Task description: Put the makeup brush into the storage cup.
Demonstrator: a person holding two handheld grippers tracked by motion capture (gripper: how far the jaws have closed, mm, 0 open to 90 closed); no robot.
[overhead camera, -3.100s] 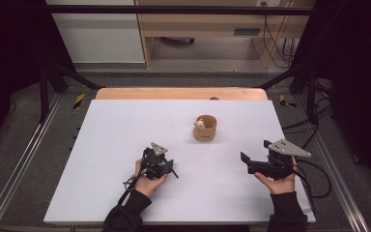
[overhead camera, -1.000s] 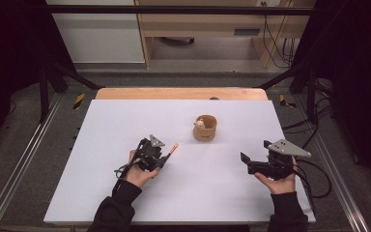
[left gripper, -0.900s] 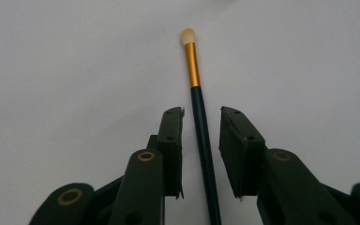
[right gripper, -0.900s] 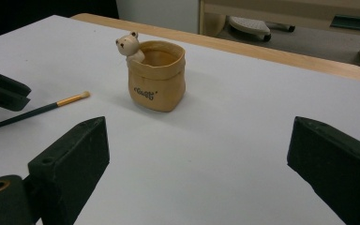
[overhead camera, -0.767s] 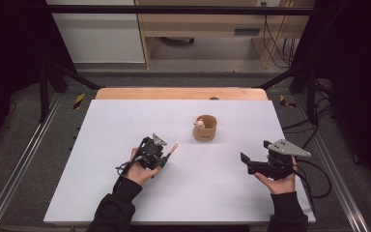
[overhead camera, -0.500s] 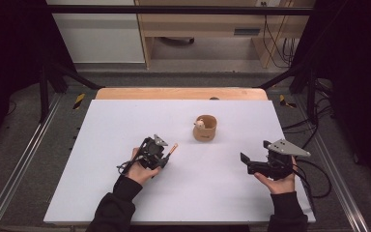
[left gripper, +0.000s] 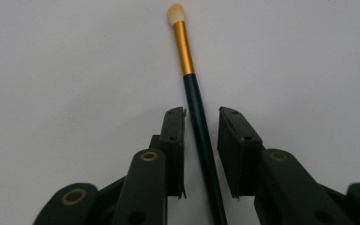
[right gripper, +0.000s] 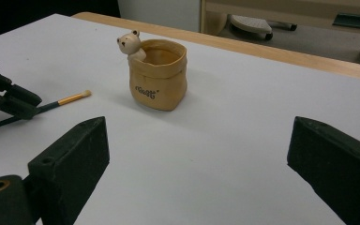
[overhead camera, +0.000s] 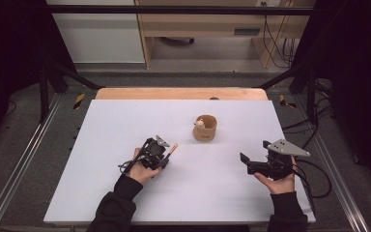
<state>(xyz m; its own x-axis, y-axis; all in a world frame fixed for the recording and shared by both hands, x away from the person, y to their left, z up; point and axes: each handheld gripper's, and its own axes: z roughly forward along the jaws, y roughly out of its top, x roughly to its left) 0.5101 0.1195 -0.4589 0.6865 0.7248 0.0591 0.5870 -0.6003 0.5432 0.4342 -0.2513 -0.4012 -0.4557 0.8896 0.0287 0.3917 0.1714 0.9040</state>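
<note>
A thin makeup brush (left gripper: 194,93) with a dark handle, gold ferrule and pale tip lies on the white table (overhead camera: 101,145). It runs between the jaws of my left gripper (left gripper: 201,115), tip pointing away. The jaws have just been closing; the handle sits close to one pad and a gap shows at the other. In the high view the left gripper (overhead camera: 165,155) is left of centre, with the brush tip (overhead camera: 174,146) aimed toward a small tan cup (overhead camera: 205,128) with a bear figure on its rim. My right gripper (overhead camera: 246,163) stands wide open and holds nothing, and faces the cup (right gripper: 158,75).
A wooden strip (overhead camera: 174,93) runs along the table's far edge. Metal rails (overhead camera: 24,159) flank the table on both sides. Cables (overhead camera: 314,169) trail from the right gripper near the table's right edge.
Since the oldest frame the left gripper has moved a little away from the person, and the brush now sticks out beyond its jaws toward the cup. The right hand has stayed put.
</note>
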